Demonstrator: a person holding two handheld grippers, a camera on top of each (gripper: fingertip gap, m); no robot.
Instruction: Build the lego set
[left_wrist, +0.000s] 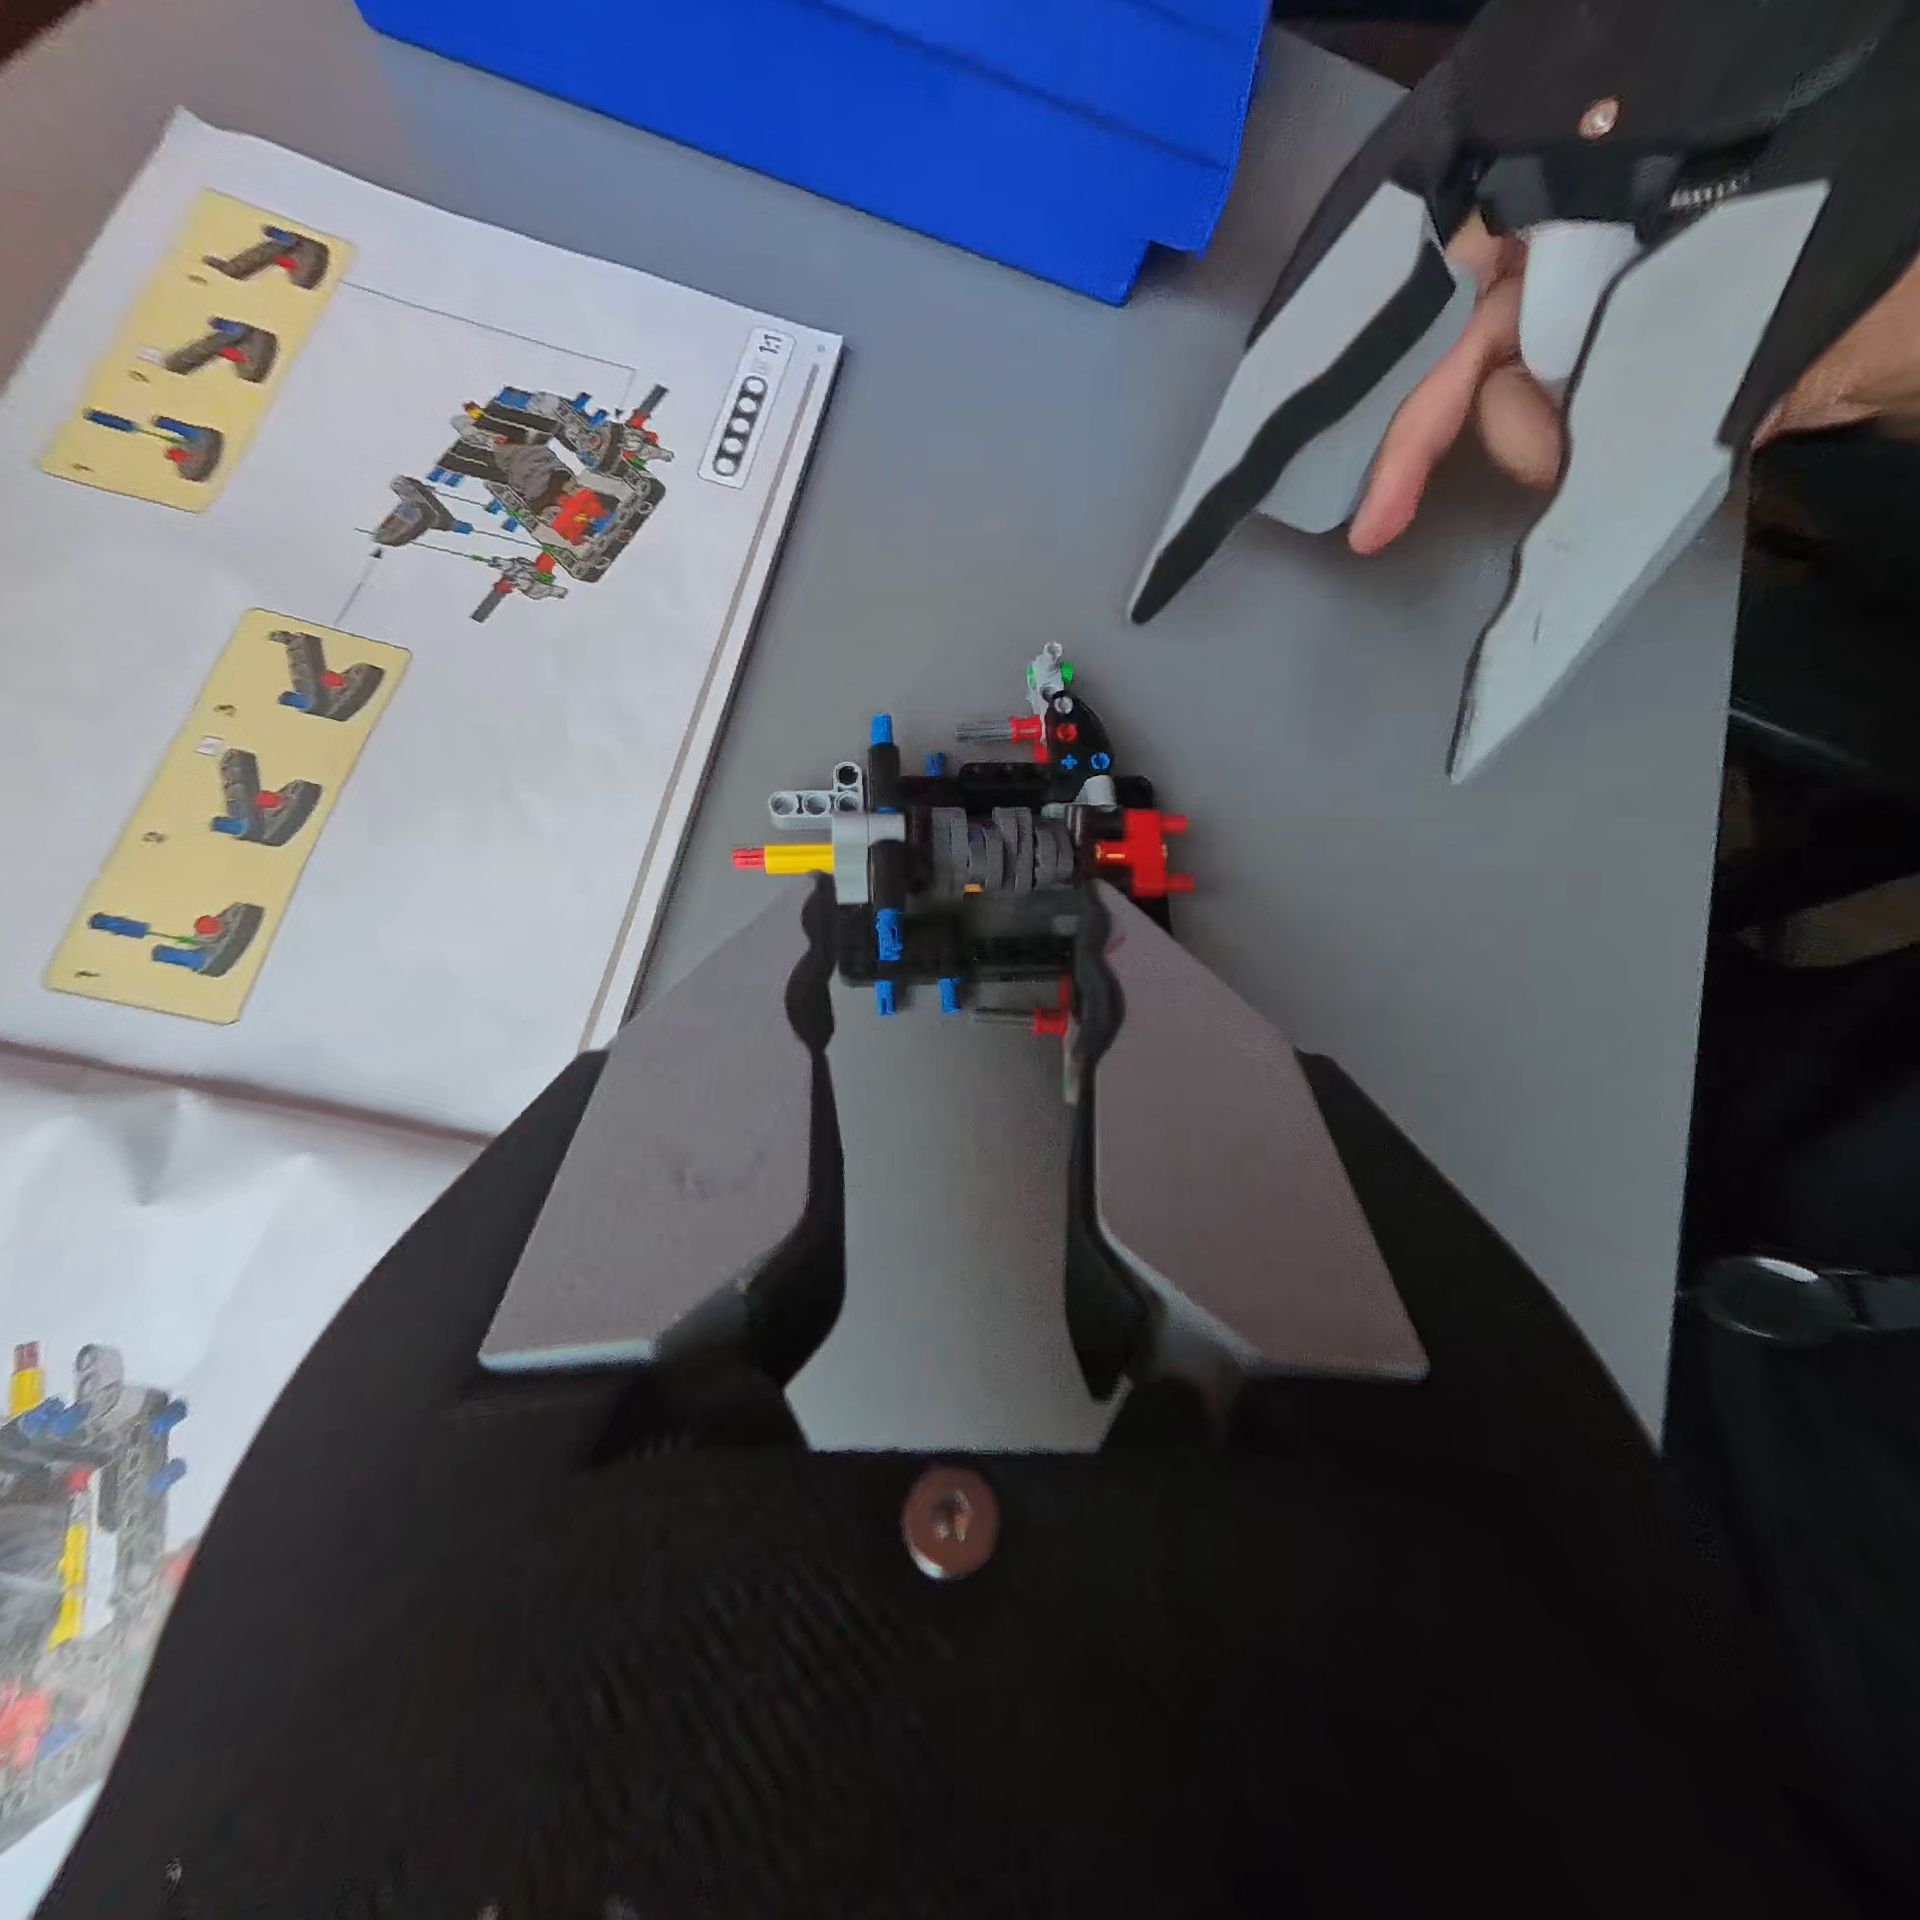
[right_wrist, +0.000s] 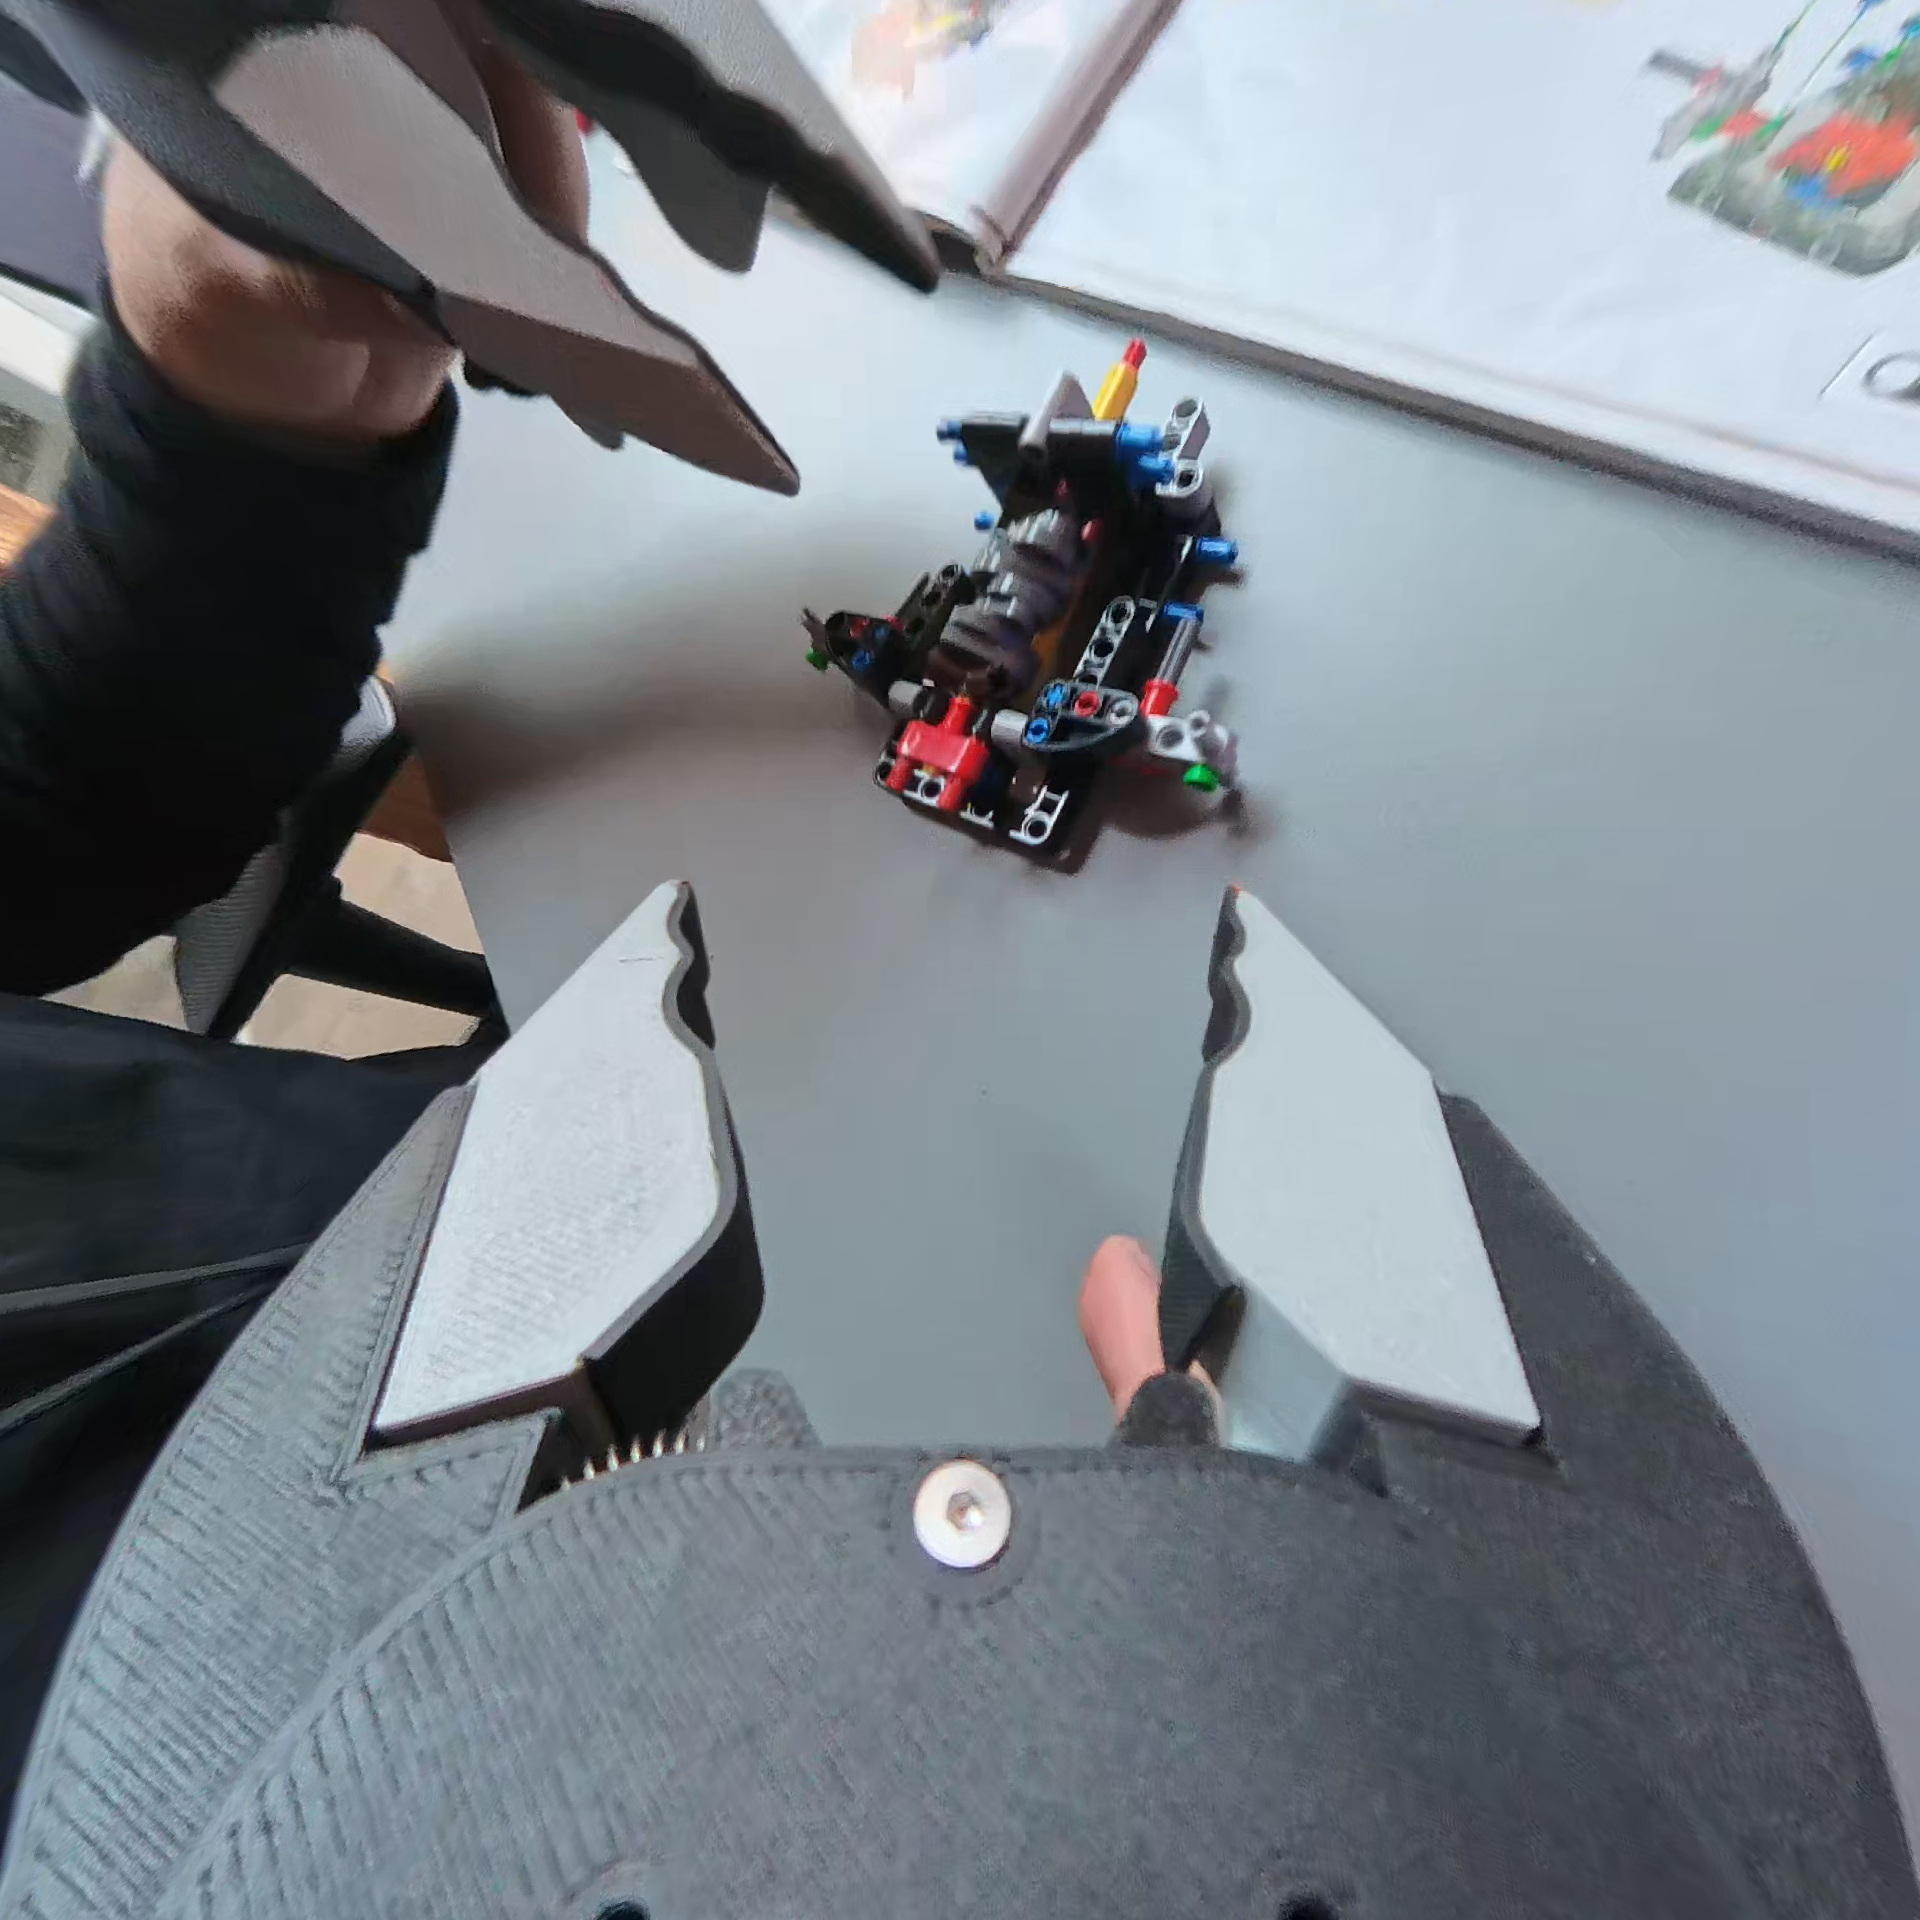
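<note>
A partly built lego model (left_wrist: 987, 862) of black, grey, red, blue and yellow pieces lies on the grey table (left_wrist: 1371, 1039). My left gripper (left_wrist: 961, 925) is open and empty. In its own view the model shows between its fingertips. The right wrist view shows the left gripper (right_wrist: 862, 379) held above the table, up and left of the model (right_wrist: 1039, 623), not touching it. My right gripper (right_wrist: 956, 904) is open and empty, a short way in front of the model's red end. It also shows in the left wrist view (left_wrist: 1299, 691) at the upper right.
An open instruction booklet (left_wrist: 416, 623) lies left of the model and shows in the right wrist view (right_wrist: 1455, 208) too. A blue bin (left_wrist: 935, 125) stands at the back. The table edge (left_wrist: 1704, 935) runs close on the right, with a chair (right_wrist: 312, 935) beyond it.
</note>
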